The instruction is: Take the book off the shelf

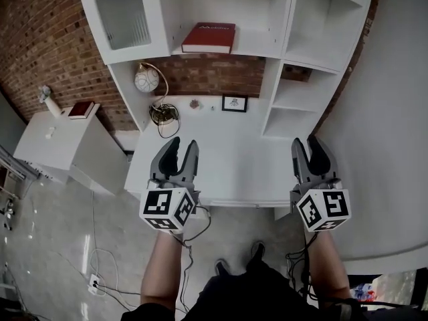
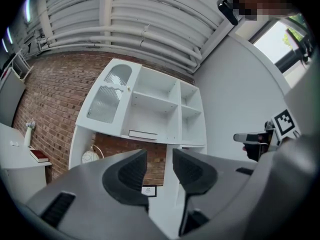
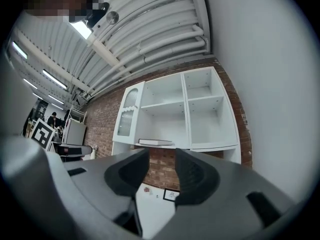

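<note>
A red book [image 1: 208, 37] lies flat on the middle shelf of the white shelf unit [image 1: 289, 45]. It appears as a thin pale slab [image 2: 143, 134] in the left gripper view and again as the book [image 3: 156, 142] in the right gripper view. My left gripper [image 1: 182, 144] hovers over the white desk's front left, well short of the shelf, jaws apart and empty [image 2: 159, 156]. My right gripper [image 1: 305, 142] is level with it at the front right, also open with nothing between its fingers [image 3: 162, 156]. Both point toward the shelf unit.
On the white desk [image 1: 221, 166] under the shelves stand a globe lamp [image 1: 146, 80] with a coiled cable, a small framed picture [image 1: 235, 103] and tiny trinkets. A glass-door compartment [image 1: 124, 19] is left of the book. A low white cabinet [image 1: 60, 146] stands at left.
</note>
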The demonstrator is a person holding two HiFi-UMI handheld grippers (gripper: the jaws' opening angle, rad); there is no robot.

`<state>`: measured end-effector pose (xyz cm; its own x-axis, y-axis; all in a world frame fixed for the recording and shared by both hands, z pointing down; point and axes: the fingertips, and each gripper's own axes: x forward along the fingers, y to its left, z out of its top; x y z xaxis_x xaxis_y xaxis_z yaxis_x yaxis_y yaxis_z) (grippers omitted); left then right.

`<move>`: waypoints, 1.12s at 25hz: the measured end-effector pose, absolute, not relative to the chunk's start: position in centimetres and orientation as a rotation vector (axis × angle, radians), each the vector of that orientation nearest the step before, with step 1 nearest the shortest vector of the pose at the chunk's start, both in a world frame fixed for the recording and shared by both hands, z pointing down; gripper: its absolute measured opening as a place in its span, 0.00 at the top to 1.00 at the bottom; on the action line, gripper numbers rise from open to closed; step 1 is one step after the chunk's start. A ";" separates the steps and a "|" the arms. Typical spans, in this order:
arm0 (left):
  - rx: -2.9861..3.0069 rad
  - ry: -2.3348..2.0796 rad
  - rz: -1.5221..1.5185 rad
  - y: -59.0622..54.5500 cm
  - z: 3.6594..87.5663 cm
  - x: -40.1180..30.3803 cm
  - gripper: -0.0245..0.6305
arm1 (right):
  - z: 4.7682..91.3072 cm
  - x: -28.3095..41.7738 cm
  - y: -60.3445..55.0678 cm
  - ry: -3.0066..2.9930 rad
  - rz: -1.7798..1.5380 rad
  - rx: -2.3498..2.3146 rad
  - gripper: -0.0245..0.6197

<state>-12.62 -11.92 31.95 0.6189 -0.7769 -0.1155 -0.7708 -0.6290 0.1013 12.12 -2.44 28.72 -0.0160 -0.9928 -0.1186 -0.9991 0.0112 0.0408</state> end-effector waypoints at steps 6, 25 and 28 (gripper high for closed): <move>2.820 -1.393 -0.176 -13.7 32.1 -11.6 0.72 | 30.0 12.4 -6.2 2.239 0.158 -2.091 0.75; 3.088 -2.318 0.721 -25.1 24.8 -2.4 0.72 | 30.8 17.5 -22.0 2.487 0.207 -1.717 0.77; 3.154 -2.378 0.993 -27.0 24.7 -0.6 0.72 | 30.3 19.0 -22.5 2.460 0.194 -1.686 0.77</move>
<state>-0.63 -26.95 24.70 0.3610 -0.9174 -0.1675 -0.5262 -0.0521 -0.8487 18.95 -22.52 30.29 -0.3555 -0.9135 -0.1980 -0.9332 0.3588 0.0203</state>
